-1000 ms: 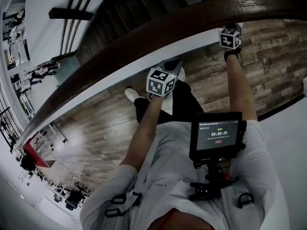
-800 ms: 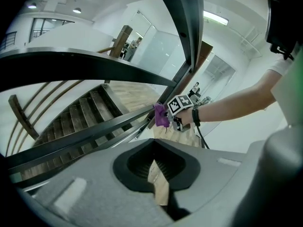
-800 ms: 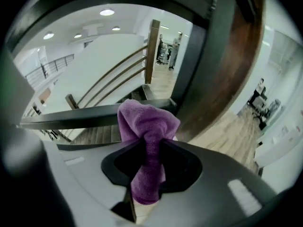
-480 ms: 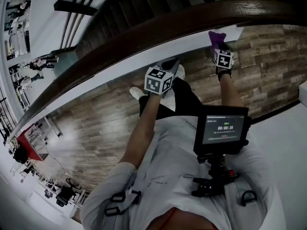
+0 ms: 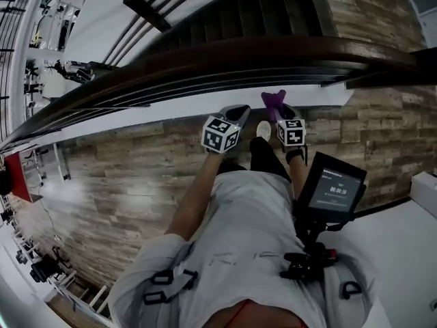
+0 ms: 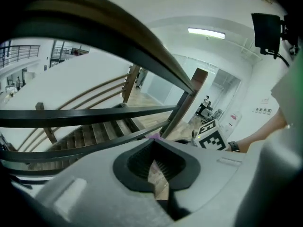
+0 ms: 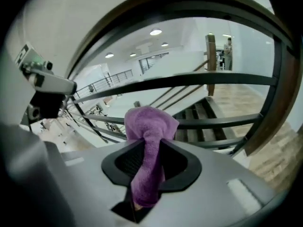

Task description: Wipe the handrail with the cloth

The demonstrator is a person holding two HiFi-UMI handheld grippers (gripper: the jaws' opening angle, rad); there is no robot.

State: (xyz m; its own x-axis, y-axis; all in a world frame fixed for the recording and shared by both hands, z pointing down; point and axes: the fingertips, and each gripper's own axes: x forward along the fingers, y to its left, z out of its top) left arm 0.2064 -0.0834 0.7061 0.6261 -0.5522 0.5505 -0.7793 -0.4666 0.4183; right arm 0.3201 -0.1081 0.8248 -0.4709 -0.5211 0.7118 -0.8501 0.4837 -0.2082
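1. A long dark brown wooden handrail (image 5: 205, 57) is being seen from above in the head view, with thin black metal rails (image 5: 205, 80) running just beneath it and a dark staircase (image 5: 259, 12) lying beyond it.
2. Both grippers are being held out in front of the person, near each other and on the near side of the handrail, over a wood-plank floor (image 5: 136, 176).
3. A purple terry cloth (image 5: 274, 102) is being gripped by the right tongs (image 5: 281, 113); the jaws are being pressed closed on its lower part, while its bunched upper end is standing up past the tips.
4. In the right gripper view the cloth is being shown below the handrail's curve and apart from it, in front of the black rails.
5. The left tongs (image 5: 235, 113) are being kept drawn together, with only a thin slit showing between the jaws, and nothing is being held in them.
6. The left tongs are being pointed towards the rails, with no contact being shown.
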